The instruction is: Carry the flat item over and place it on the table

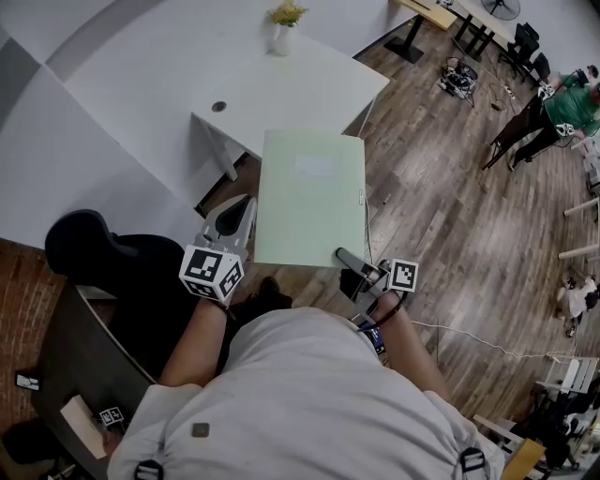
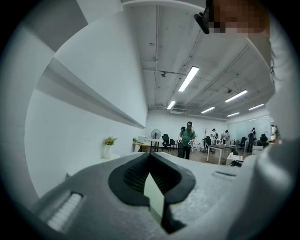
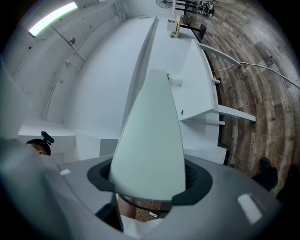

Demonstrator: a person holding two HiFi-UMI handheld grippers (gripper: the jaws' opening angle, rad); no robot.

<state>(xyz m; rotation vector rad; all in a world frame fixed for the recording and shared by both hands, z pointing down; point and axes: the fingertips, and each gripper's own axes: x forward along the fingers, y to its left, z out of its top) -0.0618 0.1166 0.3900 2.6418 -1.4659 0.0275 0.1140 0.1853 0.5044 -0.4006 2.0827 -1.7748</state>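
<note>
A pale green flat board [image 1: 310, 196] hangs level over the wood floor, just short of the white table [image 1: 169, 84]. My left gripper [image 1: 246, 223] is shut on the board's near left edge. My right gripper [image 1: 350, 260] is shut on its near right corner. In the left gripper view the board [image 2: 155, 196] shows edge-on as a thin pale strip between the pads of my left gripper [image 2: 152, 187]. In the right gripper view its broad face [image 3: 152, 136] runs out from the jaws of my right gripper [image 3: 149, 185] toward the table [image 3: 197, 70].
A white vase with yellow flowers [image 1: 284, 28] stands at the table's far edge. A black chair [image 1: 94, 246] and a dark desk [image 1: 80, 366] sit at my left. Cables [image 1: 458, 79] lie on the floor, and a person in a green shirt [image 1: 569, 108] stands far right.
</note>
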